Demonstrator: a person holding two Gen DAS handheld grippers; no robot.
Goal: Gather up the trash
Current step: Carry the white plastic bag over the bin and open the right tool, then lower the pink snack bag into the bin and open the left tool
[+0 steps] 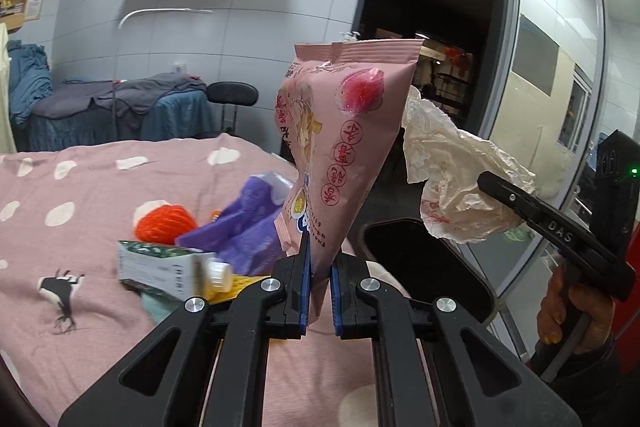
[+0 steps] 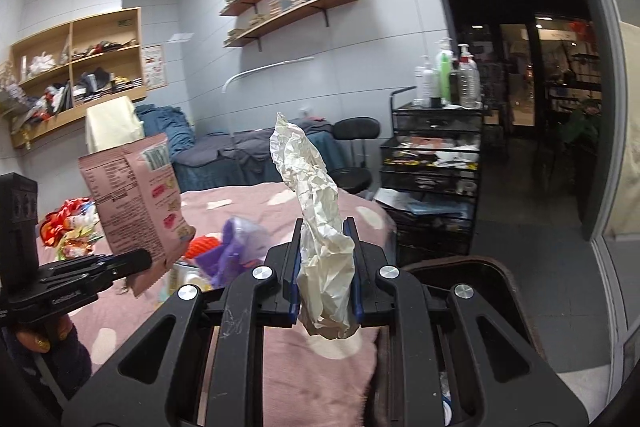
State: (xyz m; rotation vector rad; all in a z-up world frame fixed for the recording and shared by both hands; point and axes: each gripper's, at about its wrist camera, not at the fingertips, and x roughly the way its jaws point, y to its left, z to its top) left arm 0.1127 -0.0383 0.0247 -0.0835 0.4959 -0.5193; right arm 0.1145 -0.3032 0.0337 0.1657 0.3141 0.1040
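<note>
Trash is in both of my grippers: a pink snack bag [image 1: 340, 147] stands upright in my left gripper [image 1: 319, 291], whose blue pads are pinched tight on the bag's bottom edge, and a crumpled white paper wrapper [image 2: 320, 227] rises from my right gripper [image 2: 326, 291], whose jaws are pressed against its lower half. Seen from the left wrist, the right gripper comes in from the right side, held by my hand [image 1: 572, 311], with the wrapper hanging just beside the snack bag. Seen from the right wrist, the left gripper enters from the left, showing the printed back of the bag. Both pieces of trash are lifted clear above a bed with a pink cover with white spots [image 1: 80, 187]. More items lie on the cover: a ball of orange netting [image 1: 164, 223], a purple bag [image 1: 248, 223], and a green and white carton [image 1: 160, 267] with a small white cap [image 1: 218, 273] beside it. A dark bin [image 1: 424, 267] with an open top sits at the bed's edge, just below and between the two grippers. Behind it stands a black wire cart [image 2: 436, 179] carrying bottles, and wooden shelves [image 2: 288, 3] hang on the wall.
</note>
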